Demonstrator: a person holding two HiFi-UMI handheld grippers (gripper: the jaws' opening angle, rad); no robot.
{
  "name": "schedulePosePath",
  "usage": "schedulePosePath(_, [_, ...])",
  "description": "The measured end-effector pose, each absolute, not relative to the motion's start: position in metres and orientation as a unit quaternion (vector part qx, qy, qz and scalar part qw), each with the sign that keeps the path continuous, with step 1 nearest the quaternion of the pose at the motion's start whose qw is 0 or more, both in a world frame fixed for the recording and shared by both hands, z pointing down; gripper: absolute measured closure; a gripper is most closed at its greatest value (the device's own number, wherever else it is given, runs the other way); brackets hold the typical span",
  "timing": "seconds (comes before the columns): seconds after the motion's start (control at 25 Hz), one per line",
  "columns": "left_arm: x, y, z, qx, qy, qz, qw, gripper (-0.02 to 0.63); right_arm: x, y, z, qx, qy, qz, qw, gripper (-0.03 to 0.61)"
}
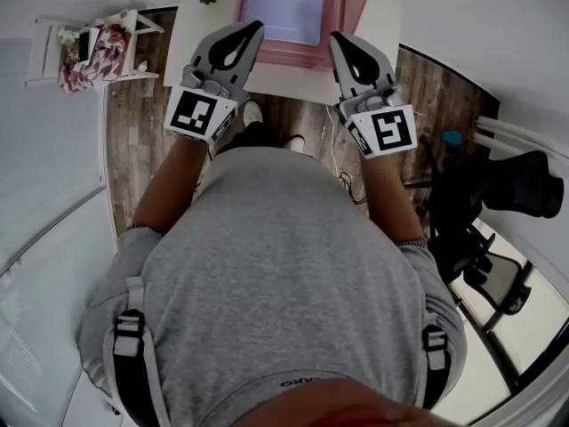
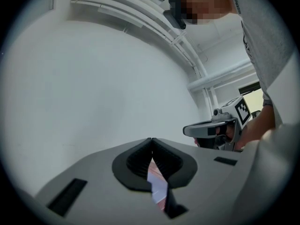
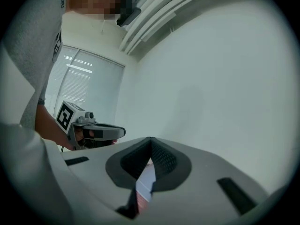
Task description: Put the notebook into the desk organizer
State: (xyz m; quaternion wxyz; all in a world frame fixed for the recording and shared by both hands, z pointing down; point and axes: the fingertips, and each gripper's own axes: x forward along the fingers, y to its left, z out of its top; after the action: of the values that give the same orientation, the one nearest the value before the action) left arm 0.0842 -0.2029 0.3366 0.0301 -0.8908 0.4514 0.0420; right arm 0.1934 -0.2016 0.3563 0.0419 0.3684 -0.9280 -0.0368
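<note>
**A:** Head view first. Where is the notebook?

**B:** At the top centre of the frame. The flat, lavender, rectangular notebook (image 1: 286, 3) lies on the pink plastic desk organizer (image 1: 298, 55), which stands on the white table (image 1: 188, 20). I can't tell whether it sits in a compartment or only rests on top.

**A:** And the claws?

**B:** Both are raised in front of the person's grey shirt and point toward the top of the frame. They are near the table's edge and not touching the notebook. The left gripper (image 1: 256, 28) is clenched with its tips together and holds nothing. The right gripper (image 1: 336, 39) is the same.

**A:** What does the left gripper view show?

**B:** The left gripper (image 2: 151, 140) has its dark pads meeting at the tip, with nothing between them. A sliver of lavender and pink shows through the slot below. The right gripper (image 2: 187, 131) hangs at the middle right, against a pale wall (image 2: 93, 88).

**A:** And the right gripper view?

**B:** It mirrors that. The right gripper (image 3: 150, 139) is closed tight and empty, with the same lavender-and-pink sliver beneath it. The left gripper (image 3: 122, 131) is at the middle left.

**A:** How will the notebook handle?

**B:** I'd judge it light and thin, with a cover that may flex and a smooth face that could slip. Lying flat, it gives little to pinch from above. The best hold is probably a free edge, near the stiffer spine side if that can be reached. One claw could steady the organizer so it doesn't slide.
</note>
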Motion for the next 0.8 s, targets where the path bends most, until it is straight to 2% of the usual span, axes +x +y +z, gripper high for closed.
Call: schedulePosePath(0.8, [0.092, -0.158, 0.350, -0.883, 0.467, 0.029, 0.029, 0.594, 0.207, -0.162, 0.365, 0.348, -0.936, -0.037, 0.043, 0.572])
